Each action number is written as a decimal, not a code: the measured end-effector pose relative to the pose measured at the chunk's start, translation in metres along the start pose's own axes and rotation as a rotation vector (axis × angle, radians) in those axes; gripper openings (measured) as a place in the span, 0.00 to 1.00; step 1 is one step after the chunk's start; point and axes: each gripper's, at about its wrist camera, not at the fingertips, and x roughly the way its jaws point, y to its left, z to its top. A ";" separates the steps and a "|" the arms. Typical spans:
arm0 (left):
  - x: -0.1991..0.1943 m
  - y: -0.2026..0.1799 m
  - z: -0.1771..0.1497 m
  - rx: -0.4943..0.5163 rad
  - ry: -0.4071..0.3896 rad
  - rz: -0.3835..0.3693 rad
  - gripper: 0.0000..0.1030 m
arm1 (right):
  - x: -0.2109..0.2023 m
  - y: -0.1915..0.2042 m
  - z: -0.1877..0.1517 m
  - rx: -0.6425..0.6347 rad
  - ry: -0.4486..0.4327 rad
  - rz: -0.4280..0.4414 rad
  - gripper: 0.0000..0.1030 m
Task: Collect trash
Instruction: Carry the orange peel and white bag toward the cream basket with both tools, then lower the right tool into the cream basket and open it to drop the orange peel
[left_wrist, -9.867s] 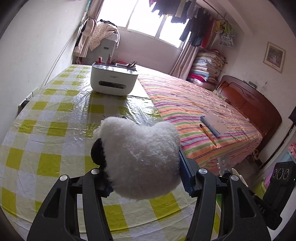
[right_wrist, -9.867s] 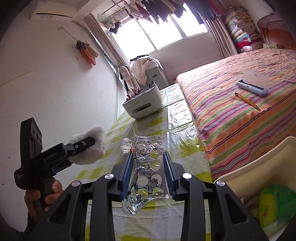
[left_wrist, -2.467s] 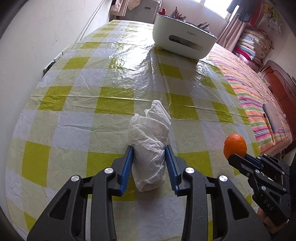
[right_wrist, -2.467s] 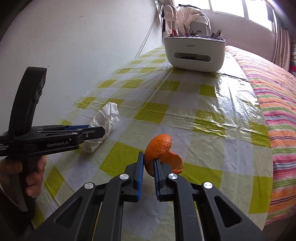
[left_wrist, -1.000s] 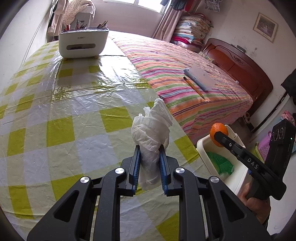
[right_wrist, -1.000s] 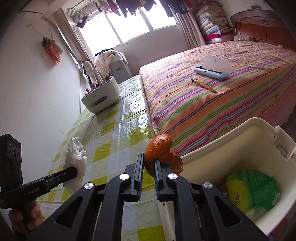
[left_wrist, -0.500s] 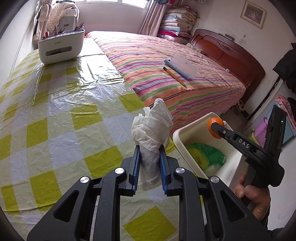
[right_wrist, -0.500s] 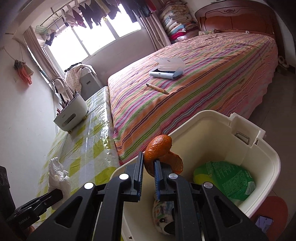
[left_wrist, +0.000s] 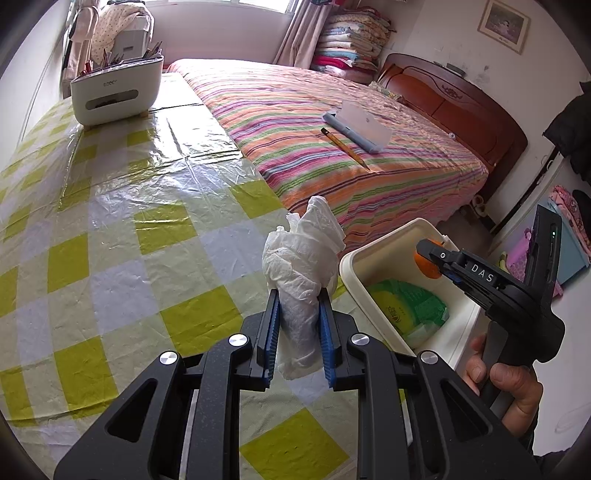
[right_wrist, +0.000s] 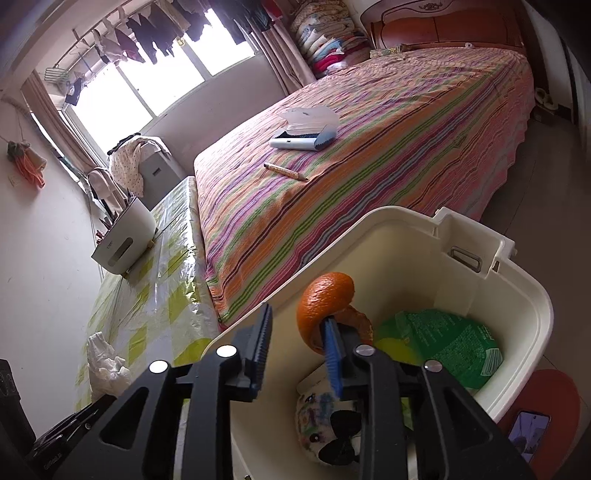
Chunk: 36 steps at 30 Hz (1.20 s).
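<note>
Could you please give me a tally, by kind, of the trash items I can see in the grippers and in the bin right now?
Crumpled tissue, in the left gripper: 1
Orange peel, at the open right gripper: 1
Green snack bag in the bin: 1
Colourful plush piece in the bin: 1
Total: 4

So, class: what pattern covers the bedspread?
The bedspread has multicoloured stripes of pink, orange, green and purple; the right wrist view shows it best.
</note>
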 end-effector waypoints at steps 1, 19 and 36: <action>0.000 0.000 0.000 0.002 0.002 0.001 0.19 | -0.002 0.002 0.000 -0.010 -0.012 -0.002 0.79; 0.002 -0.003 -0.004 0.009 0.009 0.003 0.20 | -0.004 -0.005 0.002 0.051 -0.004 0.049 0.81; 0.005 0.000 -0.006 -0.001 0.018 0.006 0.20 | -0.001 -0.004 0.003 0.089 0.022 0.151 0.85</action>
